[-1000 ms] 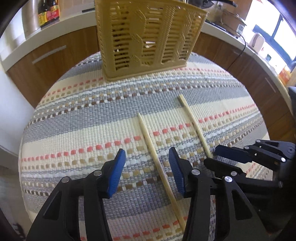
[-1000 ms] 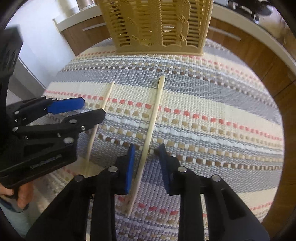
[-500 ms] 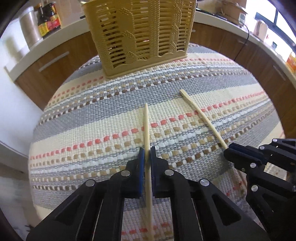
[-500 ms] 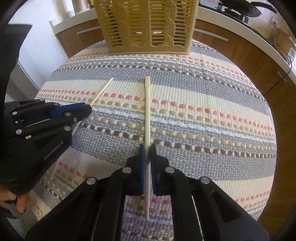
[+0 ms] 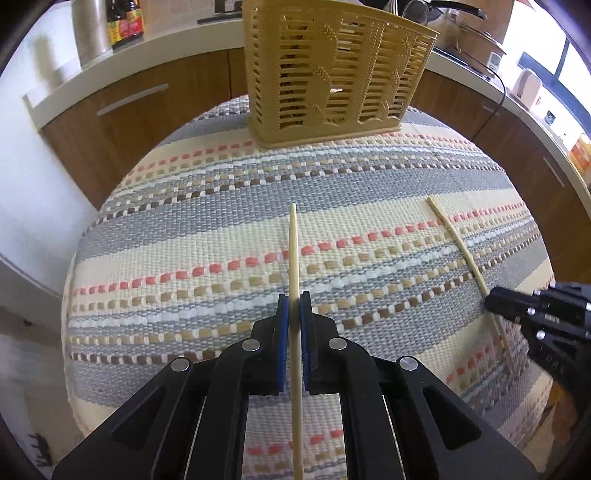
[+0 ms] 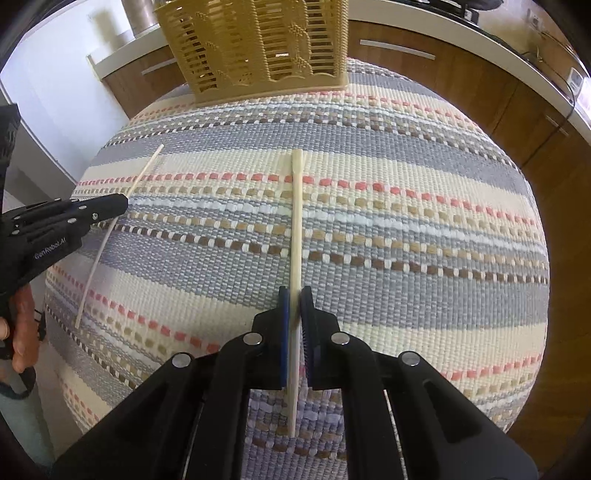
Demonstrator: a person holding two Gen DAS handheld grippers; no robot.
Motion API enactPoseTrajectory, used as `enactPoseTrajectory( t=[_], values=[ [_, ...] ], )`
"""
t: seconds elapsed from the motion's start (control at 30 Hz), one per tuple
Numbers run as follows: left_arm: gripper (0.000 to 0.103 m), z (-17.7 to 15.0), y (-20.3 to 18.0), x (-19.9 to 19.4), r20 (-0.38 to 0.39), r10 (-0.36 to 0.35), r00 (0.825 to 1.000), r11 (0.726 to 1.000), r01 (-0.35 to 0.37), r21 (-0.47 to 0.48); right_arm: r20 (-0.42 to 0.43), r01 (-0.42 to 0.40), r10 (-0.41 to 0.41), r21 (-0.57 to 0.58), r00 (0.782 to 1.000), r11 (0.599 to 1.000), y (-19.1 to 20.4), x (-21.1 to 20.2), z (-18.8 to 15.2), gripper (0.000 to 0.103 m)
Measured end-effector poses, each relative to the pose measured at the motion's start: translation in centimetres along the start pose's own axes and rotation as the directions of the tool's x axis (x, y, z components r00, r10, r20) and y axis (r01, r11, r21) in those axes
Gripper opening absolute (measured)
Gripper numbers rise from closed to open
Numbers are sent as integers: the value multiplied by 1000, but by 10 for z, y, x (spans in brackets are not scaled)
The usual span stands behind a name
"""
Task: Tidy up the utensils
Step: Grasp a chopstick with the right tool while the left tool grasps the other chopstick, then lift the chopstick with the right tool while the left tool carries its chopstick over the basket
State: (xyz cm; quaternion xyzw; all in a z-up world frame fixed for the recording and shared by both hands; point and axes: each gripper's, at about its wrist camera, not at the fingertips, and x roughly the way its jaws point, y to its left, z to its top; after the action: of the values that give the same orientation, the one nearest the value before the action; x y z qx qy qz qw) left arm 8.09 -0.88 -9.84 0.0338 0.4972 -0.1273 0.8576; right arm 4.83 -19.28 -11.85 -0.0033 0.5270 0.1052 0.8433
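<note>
Two pale wooden chopsticks are held over a striped woven mat. My left gripper is shut on one chopstick, whose tip points toward the tan slotted utensil basket at the mat's far edge. My right gripper is shut on the other chopstick, which also points at the basket. Each gripper shows in the other's view: the right gripper with its chopstick, the left gripper with its chopstick.
The striped mat covers a small table. Wooden cabinets with a white countertop run behind it. Sauce bottles and a metal container stand on the counter at left. Pots and appliances stand at right.
Both grippers closed on their chopsticks a second ago. Since half a second ago both have risen and pulled back, carrying the chopsticks, and the basket looks farther off.
</note>
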Motion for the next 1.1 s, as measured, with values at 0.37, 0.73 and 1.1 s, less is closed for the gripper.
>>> enactPoseTrajectory(
  t=[0.37, 0.73, 1.1],
  values=[
    [29, 10, 8, 10, -102, -79, 992, 992, 88, 92, -85, -34, 29, -62, 996, 997, 4, 18, 51, 18],
    [27, 24, -21, 23, -161, 19, 987, 968, 22, 248, -157, -25, 11, -83, 988, 996, 6, 32, 78, 30],
    [4, 28, -34, 9, -22, -18, 1000, 974, 22, 227, -96, -41, 25, -163, 995, 986, 34, 19, 74, 3]
  ],
)
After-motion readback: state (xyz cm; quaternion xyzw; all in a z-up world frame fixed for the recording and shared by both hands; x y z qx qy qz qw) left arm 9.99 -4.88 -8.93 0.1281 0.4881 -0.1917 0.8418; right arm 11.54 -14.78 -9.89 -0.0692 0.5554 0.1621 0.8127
